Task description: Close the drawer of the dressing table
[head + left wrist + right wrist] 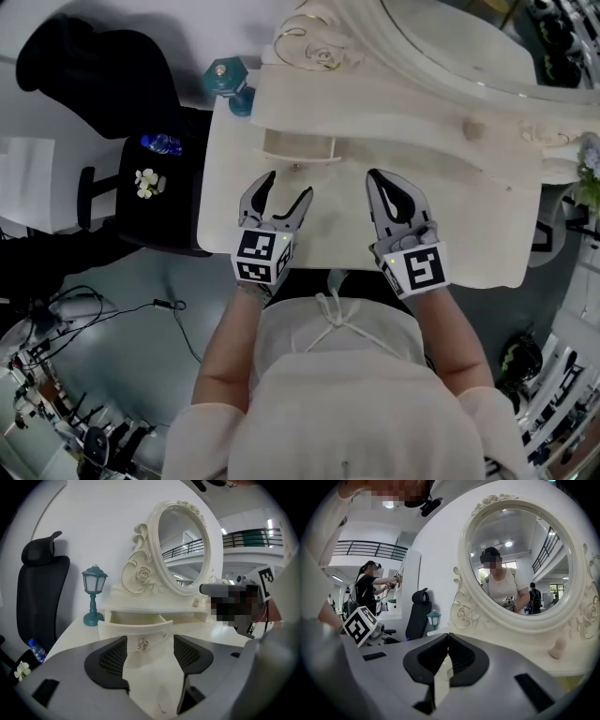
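Plainly, the bench (pixel 450 234) is the broad pale top that carries everything, and we stand at its near edge. At its far side sits the dressing table (pixel 394 117), with its oval mirror (pixel 183 545) rising behind. That puts its front towards us, so a straight push away from us should be all the job needs.

The drawer (pixel 298 150) is at the left of the dressing table. It is pulled out towards us, and its hollow inside is open to view. In our judgement the task is not yet begun.

Our left tool (pixel 291 183) hangs over the bench just near of the drawer front, with its jaws apart and nothing between the pads. We cannot see any contact yet. From its own view the drawer front fills the gap and the small metal knob (pixel 143 643) sits almost midway. We read this as lining up, so that the jaws would pass either side of the knob and the push would go squarely into the panel, not skew it.

Our right tool (pixel 384 187) hovers to the right of the drawer, facing the mirror. Its jaws are together and empty. It seems held aside, since one tool should suffice.

A teal lamp (pixel 228 80) stands at the far left corner, clear of the drawer's path.
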`<act>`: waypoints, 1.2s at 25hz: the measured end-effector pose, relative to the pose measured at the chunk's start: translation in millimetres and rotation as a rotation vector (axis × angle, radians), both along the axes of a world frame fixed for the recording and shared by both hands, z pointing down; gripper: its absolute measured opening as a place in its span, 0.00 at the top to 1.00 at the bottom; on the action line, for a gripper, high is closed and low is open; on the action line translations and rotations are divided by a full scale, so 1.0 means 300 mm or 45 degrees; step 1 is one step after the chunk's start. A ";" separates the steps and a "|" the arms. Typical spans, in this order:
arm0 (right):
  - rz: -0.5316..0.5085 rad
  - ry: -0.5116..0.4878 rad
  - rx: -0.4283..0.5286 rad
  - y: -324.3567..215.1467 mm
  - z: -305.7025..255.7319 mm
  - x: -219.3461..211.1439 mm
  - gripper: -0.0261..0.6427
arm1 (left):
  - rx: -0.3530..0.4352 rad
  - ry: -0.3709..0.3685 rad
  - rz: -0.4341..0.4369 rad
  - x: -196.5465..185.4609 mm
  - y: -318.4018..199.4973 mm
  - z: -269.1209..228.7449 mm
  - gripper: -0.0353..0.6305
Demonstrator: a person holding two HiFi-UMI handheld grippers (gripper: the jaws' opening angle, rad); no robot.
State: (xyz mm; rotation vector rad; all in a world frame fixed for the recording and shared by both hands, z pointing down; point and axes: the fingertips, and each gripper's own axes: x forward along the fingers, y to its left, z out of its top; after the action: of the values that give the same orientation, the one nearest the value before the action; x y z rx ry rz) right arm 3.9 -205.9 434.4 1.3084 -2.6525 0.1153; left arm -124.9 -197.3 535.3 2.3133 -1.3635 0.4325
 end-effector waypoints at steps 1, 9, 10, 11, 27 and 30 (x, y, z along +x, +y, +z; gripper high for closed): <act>0.007 0.009 -0.006 -0.009 0.011 0.000 0.95 | -0.009 0.001 -0.002 0.004 -0.012 0.014 0.46; 0.036 0.022 -0.071 -0.049 0.091 0.011 0.95 | -0.106 -0.014 -0.094 0.005 -0.082 0.126 0.68; 0.038 0.021 -0.078 -0.053 0.098 0.013 0.95 | -0.117 -0.024 -0.092 0.006 -0.084 0.136 0.69; 0.039 0.020 -0.085 -0.056 0.105 0.014 0.95 | -0.124 -0.031 -0.083 0.009 -0.085 0.142 0.73; 0.058 0.011 -0.118 -0.098 0.134 0.021 0.95 | -0.182 -0.070 -0.005 0.037 -0.123 0.152 0.79; 0.068 0.005 -0.124 -0.107 0.140 0.024 0.95 | -0.180 -0.082 -0.001 0.036 -0.151 0.151 0.79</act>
State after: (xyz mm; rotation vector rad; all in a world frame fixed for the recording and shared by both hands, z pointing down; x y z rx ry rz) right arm 11.2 -237.9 476.3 1.3465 -2.5745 0.2460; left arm -114.1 -242.5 580.7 2.2013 -1.3192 0.5879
